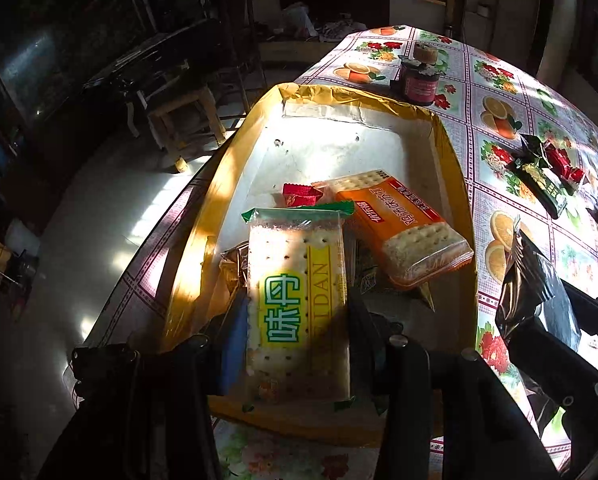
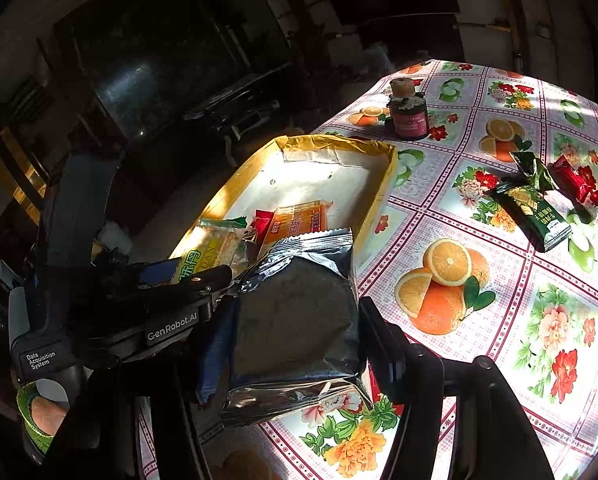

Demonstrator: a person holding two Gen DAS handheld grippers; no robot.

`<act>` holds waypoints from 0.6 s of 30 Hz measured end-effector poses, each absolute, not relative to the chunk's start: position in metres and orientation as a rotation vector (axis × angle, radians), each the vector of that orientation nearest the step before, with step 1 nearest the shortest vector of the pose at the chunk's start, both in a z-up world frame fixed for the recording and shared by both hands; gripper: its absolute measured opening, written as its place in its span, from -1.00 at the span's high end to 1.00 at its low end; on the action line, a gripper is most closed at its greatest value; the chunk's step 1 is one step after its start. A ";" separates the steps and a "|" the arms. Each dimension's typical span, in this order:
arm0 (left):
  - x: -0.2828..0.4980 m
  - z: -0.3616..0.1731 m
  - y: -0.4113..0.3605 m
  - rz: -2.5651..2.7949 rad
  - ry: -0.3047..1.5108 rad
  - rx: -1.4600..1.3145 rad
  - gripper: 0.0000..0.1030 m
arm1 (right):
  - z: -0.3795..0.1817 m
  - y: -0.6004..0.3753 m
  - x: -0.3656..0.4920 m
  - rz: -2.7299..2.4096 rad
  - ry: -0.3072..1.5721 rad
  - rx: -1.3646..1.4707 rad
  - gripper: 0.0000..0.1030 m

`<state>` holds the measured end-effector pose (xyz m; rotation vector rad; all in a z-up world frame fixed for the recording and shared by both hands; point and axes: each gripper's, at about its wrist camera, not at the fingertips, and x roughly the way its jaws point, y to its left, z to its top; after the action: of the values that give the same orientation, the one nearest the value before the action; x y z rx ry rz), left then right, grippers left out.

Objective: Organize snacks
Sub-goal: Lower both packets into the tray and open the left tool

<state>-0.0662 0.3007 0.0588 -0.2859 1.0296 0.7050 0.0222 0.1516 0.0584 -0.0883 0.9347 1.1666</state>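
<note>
My left gripper (image 1: 297, 320) is clamped on the green cracker pack (image 1: 297, 300), which fills the lower middle of the left view and hangs over the near end of the box (image 1: 187, 248). Already in the box, at frame centre, lie an orange cracker pack (image 1: 403, 224) and a small red candy (image 1: 299, 195). My right gripper (image 2: 295, 336) pinches a silver foil pack (image 2: 299, 320), low in the middle of the right view, beside the box's near corner and over the tablecloth (image 2: 539, 320).

I judge I'm at the dropping-in step: both packs lifted, neither let go. Next I'd lower the green pack onto bare box floor toward the top of the frame, open the jaws, then bring the foil pack across the rim without knocking the left tool. Still out on the cloth, at the right edge, are a green bar (image 2: 535, 212) and red candies (image 2: 579, 186). The jar (image 2: 409, 114) stands at upper centre.
</note>
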 end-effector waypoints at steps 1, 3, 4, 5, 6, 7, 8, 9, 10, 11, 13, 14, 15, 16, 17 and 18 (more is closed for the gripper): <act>-0.066 0.059 0.304 0.703 1.030 -0.296 0.12 | 0.058 0.157 0.026 1.165 0.939 -0.082 -0.27; -0.065 0.059 0.311 0.707 1.027 -0.310 0.12 | 0.059 0.169 0.034 1.163 0.935 -0.082 -0.27; -0.063 0.059 0.314 0.710 1.028 -0.311 0.12 | 0.060 0.176 0.037 1.165 0.933 -0.083 -0.27; -0.062 0.060 0.318 0.713 1.027 -0.315 0.12 | 0.061 0.182 0.041 1.164 0.933 -0.081 -0.27; -0.060 0.060 0.320 0.713 1.024 -0.319 0.12 | 0.062 0.189 0.045 1.165 0.931 -0.077 -0.27; -0.057 0.061 0.324 0.716 1.023 -0.321 0.12 | 0.063 0.196 0.049 1.167 0.929 -0.073 -0.27; -0.055 0.061 0.326 0.719 1.025 -0.322 0.12 | 0.063 0.203 0.053 1.169 0.933 -0.066 -0.27; -0.053 0.062 0.329 0.721 1.024 -0.324 0.12 | 0.063 0.210 0.058 1.171 0.940 -0.058 -0.26; -0.051 0.063 0.331 0.720 1.022 -0.325 0.12 | 0.062 0.217 0.062 1.170 0.945 -0.054 -0.26; -0.049 0.063 0.333 0.724 1.024 -0.324 0.12 | 0.062 0.225 0.066 1.169 0.949 -0.055 -0.26; -0.045 0.063 0.337 0.723 1.026 -0.327 0.12 | 0.059 0.239 0.074 1.168 0.963 -0.055 -0.26; -0.043 0.062 0.338 0.724 1.028 -0.326 0.12 | 0.056 0.246 0.078 1.164 0.975 -0.057 -0.26; -0.041 0.061 0.339 0.727 1.031 -0.326 0.12 | 0.052 0.252 0.083 1.161 0.989 -0.057 -0.26; -0.040 0.060 0.341 0.727 1.033 -0.327 0.12 | 0.049 0.257 0.087 1.160 1.003 -0.053 -0.26; -0.039 0.059 0.342 0.726 1.035 -0.326 0.12 | 0.045 0.262 0.090 1.160 1.017 -0.050 -0.26; -0.038 0.057 0.342 0.726 1.039 -0.325 0.12 | 0.041 0.266 0.093 1.157 1.030 -0.053 -0.26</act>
<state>-0.0379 0.3423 0.0570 -0.3252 1.0387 0.7260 0.0929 0.2664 0.0412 -0.0532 1.0296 1.1572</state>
